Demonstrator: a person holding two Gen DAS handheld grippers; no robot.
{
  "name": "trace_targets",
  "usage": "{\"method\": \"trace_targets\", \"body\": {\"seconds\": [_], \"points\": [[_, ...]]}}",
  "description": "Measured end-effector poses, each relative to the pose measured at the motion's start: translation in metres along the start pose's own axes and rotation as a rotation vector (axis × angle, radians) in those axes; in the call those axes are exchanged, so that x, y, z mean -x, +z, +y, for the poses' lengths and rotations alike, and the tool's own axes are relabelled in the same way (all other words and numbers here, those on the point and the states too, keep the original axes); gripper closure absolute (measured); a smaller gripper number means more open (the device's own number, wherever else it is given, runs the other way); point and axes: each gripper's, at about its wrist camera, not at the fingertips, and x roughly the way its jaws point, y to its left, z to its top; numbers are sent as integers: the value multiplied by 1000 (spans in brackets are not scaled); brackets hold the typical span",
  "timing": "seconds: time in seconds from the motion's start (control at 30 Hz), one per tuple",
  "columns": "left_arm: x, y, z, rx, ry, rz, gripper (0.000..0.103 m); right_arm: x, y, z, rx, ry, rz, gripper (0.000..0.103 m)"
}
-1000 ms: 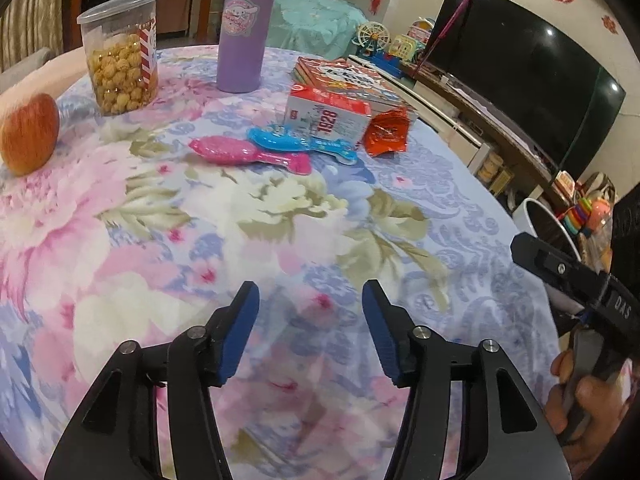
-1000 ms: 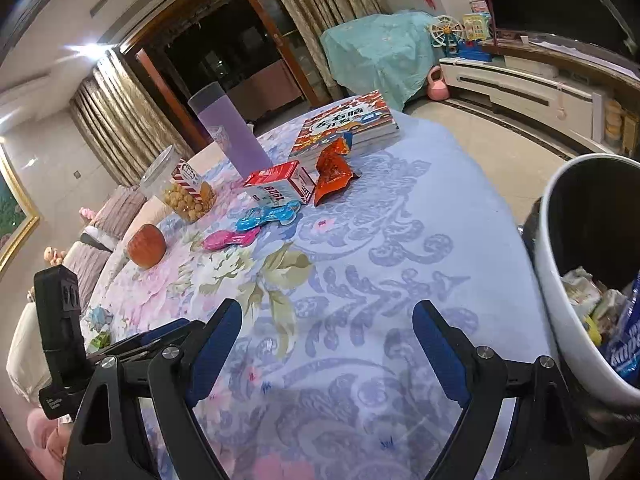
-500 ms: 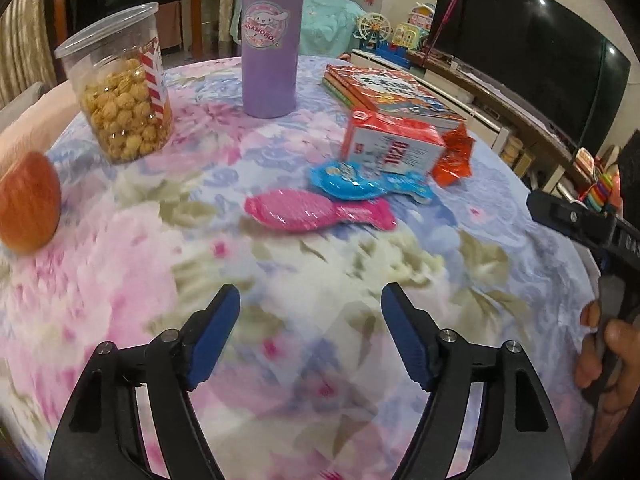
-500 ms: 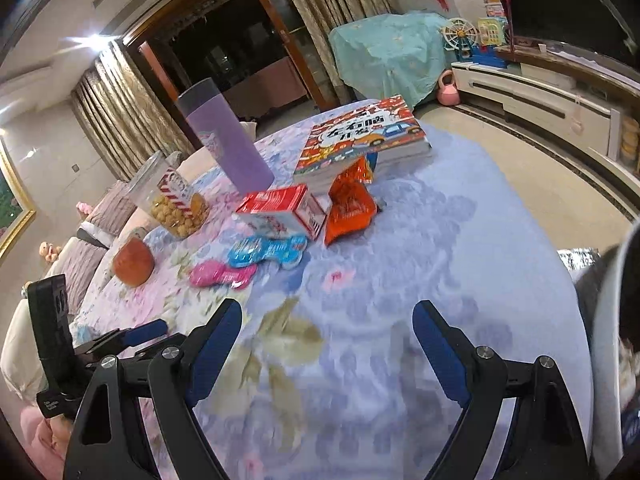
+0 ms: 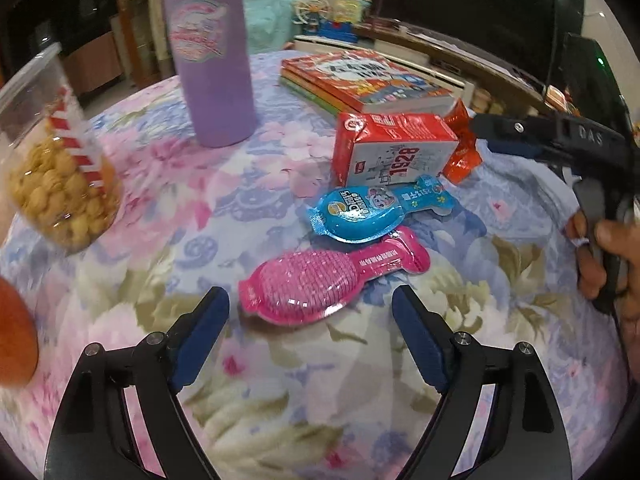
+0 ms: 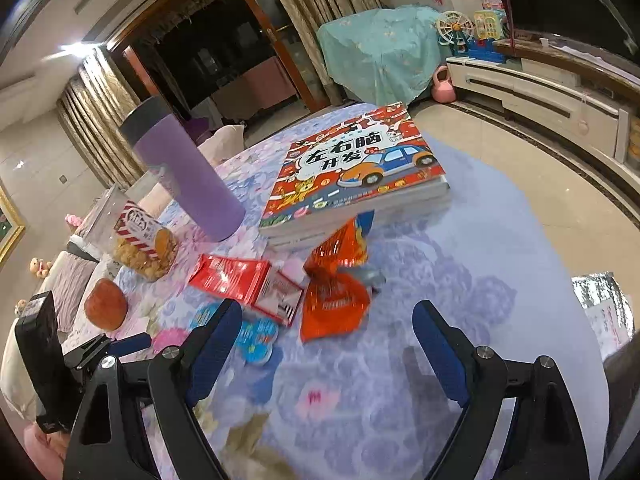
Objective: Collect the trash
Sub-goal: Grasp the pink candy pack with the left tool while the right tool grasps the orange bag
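L gripper (image 5: 310,312) over floral tablecloth (image 5: 160,220), jaws have just been opening, now spread wide w/ nothing between pads; pink wrapper (image 5: 320,284) lies flat just ahead of the tips, not touched. Blue wrapper (image 5: 368,210) directly behind pink one, edges touching/overlapping. Red carton (image 5: 394,148) on its side behind blue wrapper; orange snack bag (image 5: 460,152) crumpled at carton's R end. Book stack (image 5: 368,80) further back, purple tumbler (image 5: 208,52) upright to its L, clear snack jar (image 5: 60,172) at L edge, apple (image 5: 16,328) partly cut off by frame. R gripper (image 6: 328,332) also spread wide, empty, above cloth; orange snack bag (image 6: 334,292) lies just beyond its tips, nearer L finger, lower edge between the pads' line but no contact. Red carton (image 6: 248,284) L of bag, blue wrapper (image 6: 256,336) partly hidden behind L finger. Person's hand (image 5: 612,256) on R gripper's handle seen at R edge of L view.
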Motion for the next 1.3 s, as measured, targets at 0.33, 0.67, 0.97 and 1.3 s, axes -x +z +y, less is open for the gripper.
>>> {"method": "trace_targets", "body": {"seconds": [0.33,0.67,0.97,1.3], "points": [[0,1,-12,-57,-11,-18,51,-21,2,-5,-12,-5,50,55],[25,-24,-37,6,-30,-14,102,11,-19,-5,-12,14,31,90],[31,-23,-46,-3,0,-36,19,55,-45,-8,-38,60,7,91],[-10,12,-46,-44,-47,12,40,75,-65,-16,-89,66,0,91]]}}
